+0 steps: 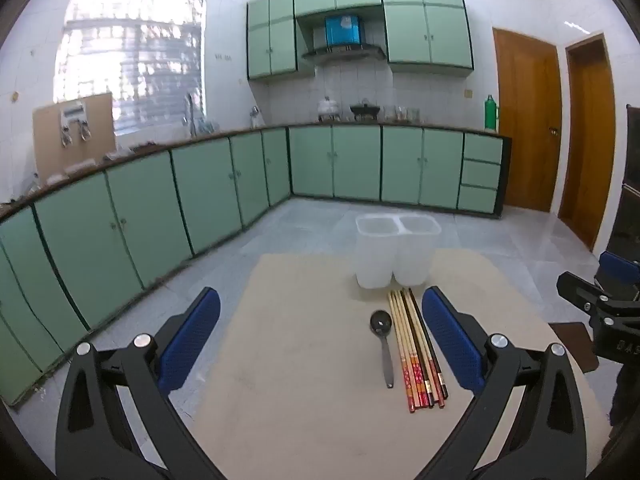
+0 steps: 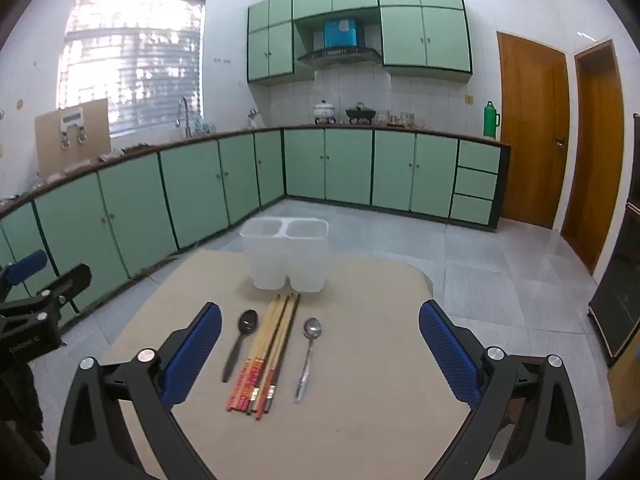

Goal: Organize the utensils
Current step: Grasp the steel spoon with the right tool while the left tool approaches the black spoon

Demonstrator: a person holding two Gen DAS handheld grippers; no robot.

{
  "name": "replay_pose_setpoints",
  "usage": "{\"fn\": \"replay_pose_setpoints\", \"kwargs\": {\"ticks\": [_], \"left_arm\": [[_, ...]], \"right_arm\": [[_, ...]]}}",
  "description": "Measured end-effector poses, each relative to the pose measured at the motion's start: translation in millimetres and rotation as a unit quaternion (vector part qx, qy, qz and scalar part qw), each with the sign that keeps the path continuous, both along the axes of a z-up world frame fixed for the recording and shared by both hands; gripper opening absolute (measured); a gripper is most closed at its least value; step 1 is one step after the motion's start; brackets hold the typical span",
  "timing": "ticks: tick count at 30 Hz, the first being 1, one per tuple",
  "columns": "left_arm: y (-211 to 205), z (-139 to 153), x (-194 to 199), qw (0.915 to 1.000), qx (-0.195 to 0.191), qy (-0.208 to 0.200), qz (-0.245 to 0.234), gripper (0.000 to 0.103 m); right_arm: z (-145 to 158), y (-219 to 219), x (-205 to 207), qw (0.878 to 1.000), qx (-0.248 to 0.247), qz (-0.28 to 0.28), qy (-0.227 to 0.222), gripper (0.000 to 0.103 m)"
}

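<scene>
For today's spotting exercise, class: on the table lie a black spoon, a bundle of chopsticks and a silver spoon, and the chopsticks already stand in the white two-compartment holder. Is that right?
Not quite. The chopsticks do not stand in the holder; they lie flat on the table between the black spoon and the silver spoon. The right wrist view shows both compartments empty. The rest is right.
</scene>
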State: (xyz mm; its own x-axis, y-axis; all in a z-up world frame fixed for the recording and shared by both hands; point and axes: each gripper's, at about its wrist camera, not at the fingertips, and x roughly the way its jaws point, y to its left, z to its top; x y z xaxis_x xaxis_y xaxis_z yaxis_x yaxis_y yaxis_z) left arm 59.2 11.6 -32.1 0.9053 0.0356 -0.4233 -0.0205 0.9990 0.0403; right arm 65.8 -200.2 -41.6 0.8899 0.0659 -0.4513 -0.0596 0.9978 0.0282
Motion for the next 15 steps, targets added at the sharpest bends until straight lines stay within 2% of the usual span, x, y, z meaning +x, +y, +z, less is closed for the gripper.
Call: {"fn": "replay_pose_setpoints", "kwargs": {"ticks": [4,7,9,12,15], "left_arm": [[0.6,-22.9,37.8,0.9994,0.002,0.036,0.001,0.098],[1.5,-45.7,67.8,0.9974,0.009,0.072,-0.001,0.098],[3.9,-59.2,83.9,0.9957,0.01,0.092,0.004,0.098],[4.6,-77.9,103.4,0.9932,0.009,0.115,0.009,0.098],[7.0,-92.7,121.4,0.9903,0.008,0.138,0.012,0.098]], "right_arm": [[-26.3,2.8,39.1,0.998,0.029,0.008,0.057,0.096],[-50.8,13.4,68.4,0.993,0.051,0.008,0.104,0.091],[-68.2,30.2,83.9,0.99,0.05,0.008,0.129,0.087],[-92.4,33.6,102.6,0.984,0.038,0.008,0.171,0.082],[-106.0,36.8,127.0,0.982,0.034,0.017,0.183,0.077]]}}
